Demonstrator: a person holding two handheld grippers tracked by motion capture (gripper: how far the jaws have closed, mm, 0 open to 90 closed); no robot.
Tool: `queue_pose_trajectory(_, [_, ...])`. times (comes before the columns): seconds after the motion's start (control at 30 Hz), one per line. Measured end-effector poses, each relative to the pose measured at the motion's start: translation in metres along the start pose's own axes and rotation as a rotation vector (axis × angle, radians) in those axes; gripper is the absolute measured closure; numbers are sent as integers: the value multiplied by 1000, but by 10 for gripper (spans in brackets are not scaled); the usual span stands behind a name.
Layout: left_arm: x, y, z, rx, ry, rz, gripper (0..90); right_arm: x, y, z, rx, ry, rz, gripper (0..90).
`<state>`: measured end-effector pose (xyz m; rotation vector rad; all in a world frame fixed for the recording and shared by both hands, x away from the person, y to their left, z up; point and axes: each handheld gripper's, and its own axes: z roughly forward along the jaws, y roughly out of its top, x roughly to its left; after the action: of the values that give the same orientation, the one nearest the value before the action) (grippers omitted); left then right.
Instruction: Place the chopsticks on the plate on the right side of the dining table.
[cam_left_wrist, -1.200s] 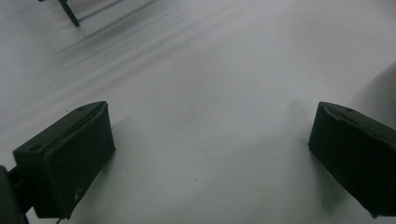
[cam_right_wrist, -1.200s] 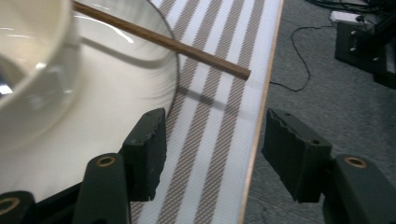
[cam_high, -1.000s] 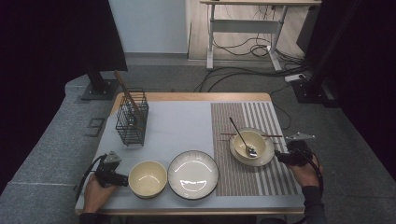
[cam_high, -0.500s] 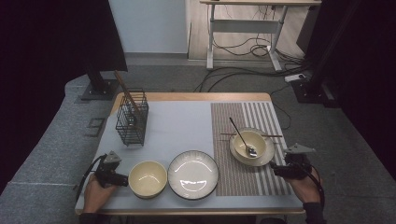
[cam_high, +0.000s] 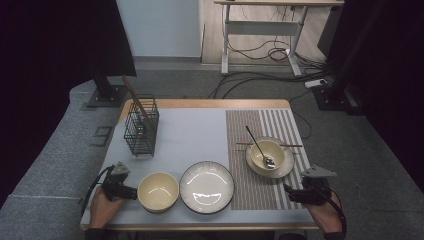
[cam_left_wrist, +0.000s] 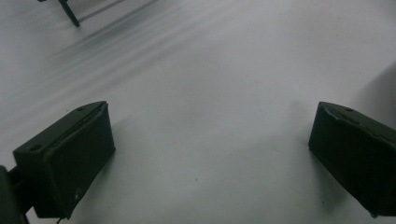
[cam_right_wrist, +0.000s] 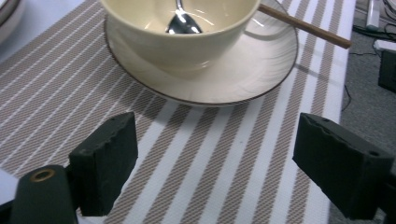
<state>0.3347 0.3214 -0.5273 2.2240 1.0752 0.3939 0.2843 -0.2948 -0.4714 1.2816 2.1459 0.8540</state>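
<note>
The bowl (cam_right_wrist: 180, 28) and saucer (cam_right_wrist: 261, 60) are cream. The mat (cam_high: 272, 125) has brown and white stripes. The far-left basket (cam_high: 141, 131) is black wire.

This looks like a lab or studio set up for recording, not a home. Black curtains (cam_high: 55, 75) close off both sides, and grey carpet (cam_high: 50, 160) covers the floor. Beyond the bench's (cam_high: 200, 104) far edge stands a height-adjustable desk (cam_high: 265, 25) with loose cables (cam_high: 260, 75) and a power strip (cam_high: 318, 83) beneath it. A black stand base (cam_high: 106, 95) sits off the bench's far left corner.
</note>
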Motion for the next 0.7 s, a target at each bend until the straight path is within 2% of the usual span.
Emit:
queue_pose_trajectory(0.17, [0, 0, 0, 0, 0, 0, 0, 9, -2, -2, -8, 29, -11, 122])
queue_pose_trajectory(0.37, [0, 0, 0, 0, 0, 0, 0, 25, 0, -2, -9, 59, -56, 71])
queue_pose_trajectory(0.47, [0, 0, 0, 0, 0, 0, 0, 29, 2, -2, -3, 71, -54, 61])
queue_pose_trajectory(0.53, [0, 0, 0, 0, 0, 0, 0, 33, 6, 0, -23, 92, -39, 35])
queue_pose_trajectory(0.7, [0, 0, 0, 0, 1, 0, 0, 44, 14, 3, -26, 115, -57, 0])
